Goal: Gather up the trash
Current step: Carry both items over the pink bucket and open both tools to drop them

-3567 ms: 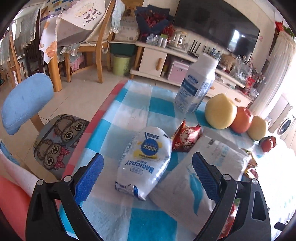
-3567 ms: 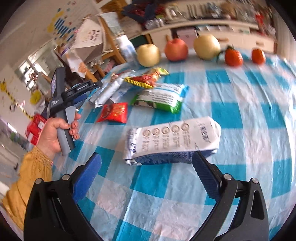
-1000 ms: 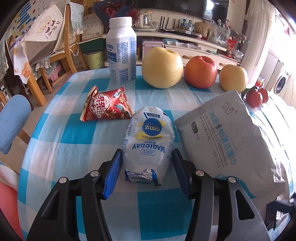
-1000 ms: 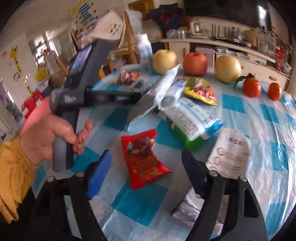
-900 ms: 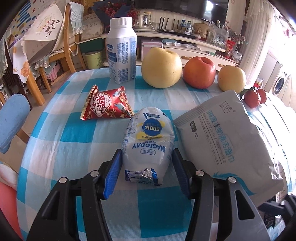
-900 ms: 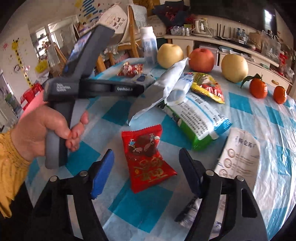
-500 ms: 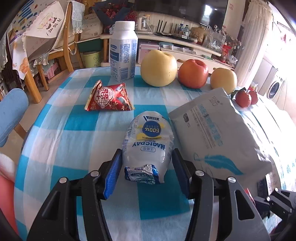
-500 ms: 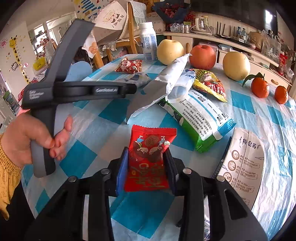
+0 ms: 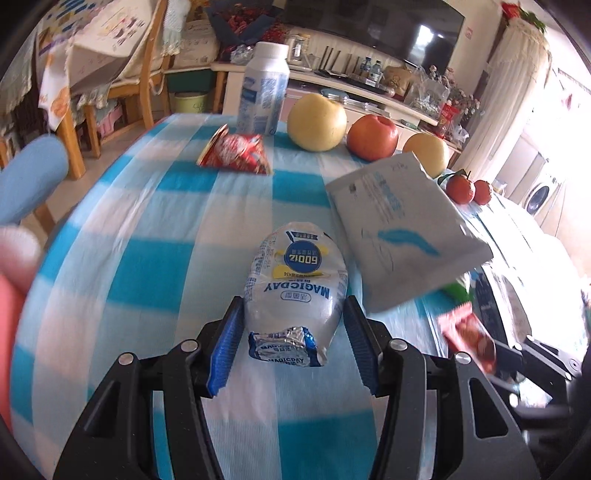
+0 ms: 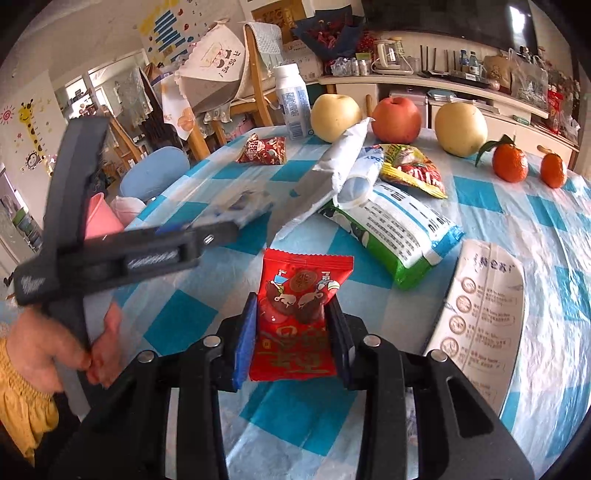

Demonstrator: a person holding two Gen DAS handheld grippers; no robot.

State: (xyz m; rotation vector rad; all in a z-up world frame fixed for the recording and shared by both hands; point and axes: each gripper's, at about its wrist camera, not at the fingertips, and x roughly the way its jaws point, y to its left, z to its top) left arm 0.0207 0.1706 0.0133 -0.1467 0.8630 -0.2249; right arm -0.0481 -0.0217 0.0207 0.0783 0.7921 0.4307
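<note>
The left gripper (image 9: 293,334) (blurred in the right wrist view) clamps a white pouch (image 9: 295,284) mid-table; the right gripper (image 10: 291,334), jaws narrowly parted, pinches a red packet (image 10: 295,317).

Beyond my jaws: wooden chairs (image 10: 258,92) on pale floor tiles (image 9: 107,147), a low white cabinet (image 9: 332,92) under a dark television (image 9: 388,29), curtains (image 9: 517,92) sunlit.

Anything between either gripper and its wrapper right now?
Nothing visible. The left gripper is shut on the white MAGICDAY packet, and the right gripper, whose jaws have just been closing, is shut on the red snack wrapper. No bin is in view.
</note>
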